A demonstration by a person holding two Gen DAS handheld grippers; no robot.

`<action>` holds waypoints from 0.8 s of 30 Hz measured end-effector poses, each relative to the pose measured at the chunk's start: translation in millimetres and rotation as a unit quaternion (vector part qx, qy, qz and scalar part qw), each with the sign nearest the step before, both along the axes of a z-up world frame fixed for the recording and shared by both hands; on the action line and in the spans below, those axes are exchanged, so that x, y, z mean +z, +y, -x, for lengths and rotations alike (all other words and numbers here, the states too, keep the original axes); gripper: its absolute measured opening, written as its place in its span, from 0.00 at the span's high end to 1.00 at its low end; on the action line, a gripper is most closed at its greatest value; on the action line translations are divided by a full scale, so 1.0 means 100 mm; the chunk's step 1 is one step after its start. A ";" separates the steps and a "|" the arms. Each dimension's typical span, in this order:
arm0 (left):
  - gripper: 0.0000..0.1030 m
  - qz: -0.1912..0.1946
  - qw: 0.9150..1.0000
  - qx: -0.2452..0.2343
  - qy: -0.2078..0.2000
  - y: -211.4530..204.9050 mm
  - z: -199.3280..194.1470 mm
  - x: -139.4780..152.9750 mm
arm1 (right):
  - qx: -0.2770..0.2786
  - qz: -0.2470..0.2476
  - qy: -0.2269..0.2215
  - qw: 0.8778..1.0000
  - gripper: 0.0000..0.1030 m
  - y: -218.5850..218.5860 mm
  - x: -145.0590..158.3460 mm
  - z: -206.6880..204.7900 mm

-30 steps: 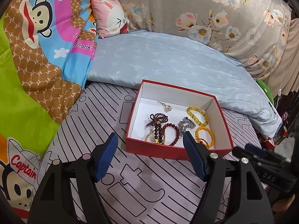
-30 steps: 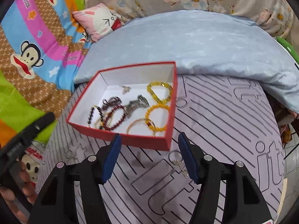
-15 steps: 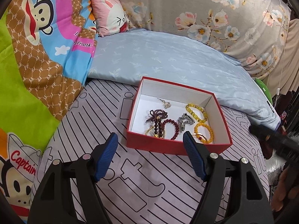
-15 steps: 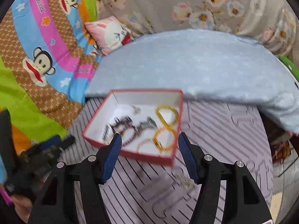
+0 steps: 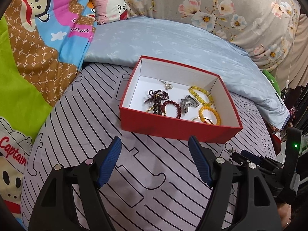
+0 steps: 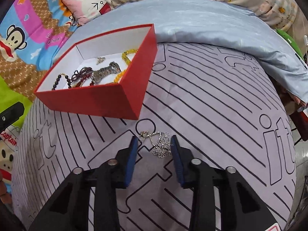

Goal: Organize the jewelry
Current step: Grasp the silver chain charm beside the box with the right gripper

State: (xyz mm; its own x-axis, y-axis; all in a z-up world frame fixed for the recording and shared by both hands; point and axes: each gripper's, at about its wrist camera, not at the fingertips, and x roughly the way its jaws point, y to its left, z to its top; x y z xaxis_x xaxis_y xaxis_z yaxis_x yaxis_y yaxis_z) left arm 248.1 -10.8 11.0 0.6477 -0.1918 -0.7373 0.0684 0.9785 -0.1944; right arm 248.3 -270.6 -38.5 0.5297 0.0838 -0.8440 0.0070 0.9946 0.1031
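Note:
A red box (image 5: 173, 129) with white inside sits on the striped lilac sheet. It holds yellow bead bracelets (image 5: 200, 94), dark red bead bracelets (image 5: 172, 106), a silver watch band (image 5: 187, 103) and a small pendant (image 5: 167, 85). A silver flower chain (image 6: 162, 146) lies on the sheet just before the box's near corner (image 6: 92, 102). My right gripper (image 6: 154, 140) is low over it, jaws closing with the chain between them; the right pad (image 6: 176, 154) is at its edge, the left one apart. My left gripper (image 5: 155, 140) hangs open in front of the box, holding nothing.
A pale blue pillow (image 5: 173, 40) lies behind the box, with a floral cover (image 5: 221, 5) beyond it. A cartoon monkey blanket (image 5: 34, 44) covers the left side, with a pink cushion (image 5: 109, 5) at the back. The bed's edge drops off at the right (image 6: 296, 127).
My right gripper came down to the sheet in front of the box and its jaws narrowed around the silver chain. My left gripper sank a little towards the box, still open.

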 end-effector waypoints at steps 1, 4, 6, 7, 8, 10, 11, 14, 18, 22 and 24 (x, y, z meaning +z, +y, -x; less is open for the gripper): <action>0.34 0.000 1.000 0.000 0.001 0.00 -0.01 -0.01 | 0.001 0.003 0.002 1.000 0.79 0.01 -0.03 0.00; 0.34 0.001 1.000 0.000 0.004 -0.02 -0.02 -0.03 | 0.003 0.024 -0.004 1.000 0.85 0.05 -0.03 0.00; 0.34 0.002 1.000 -0.001 0.003 -0.02 -0.02 -0.02 | 0.002 0.018 -0.003 1.000 0.86 0.03 -0.02 0.00; 0.34 0.001 1.000 -0.002 0.002 -0.02 -0.02 -0.01 | 0.002 0.016 -0.003 1.000 0.86 0.02 -0.02 -0.01; 0.34 0.001 1.000 -0.002 0.001 -0.02 -0.02 -0.01 | 0.002 0.014 -0.003 1.000 0.97 0.01 -0.01 -0.01; 0.34 0.002 1.000 -0.001 0.000 -0.01 -0.01 0.00 | 0.003 0.006 -0.004 1.000 0.99 0.00 0.02 0.00; 0.34 0.002 1.000 0.000 0.000 0.00 -0.01 0.00 | 0.003 0.004 -0.008 1.000 0.99 0.00 0.06 0.01; 0.34 0.005 1.000 0.002 0.001 0.02 -0.01 0.01 | 0.006 0.003 -0.025 1.000 0.99 0.02 0.21 0.05; 0.34 0.005 1.000 0.002 0.000 0.02 0.01 0.02 | 0.011 0.005 -0.057 0.998 0.99 0.05 0.49 0.06; 0.34 0.007 1.000 0.001 -0.004 0.03 0.03 0.04 | 0.008 0.005 -0.054 0.998 0.77 0.00 0.50 -0.02; 0.34 0.007 1.000 0.001 -0.005 0.03 0.04 0.04 | 0.003 0.010 -0.044 0.999 0.61 -0.02 0.36 -0.02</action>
State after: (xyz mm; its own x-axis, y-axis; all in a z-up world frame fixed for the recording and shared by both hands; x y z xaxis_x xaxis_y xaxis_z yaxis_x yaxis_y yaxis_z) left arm 244.1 -7.4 15.4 0.6552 -0.2010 -0.7282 0.0692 0.9759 -0.2072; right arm 250.7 -273.0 -2.4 0.6022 0.0713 -0.7952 -0.0076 0.9965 0.0836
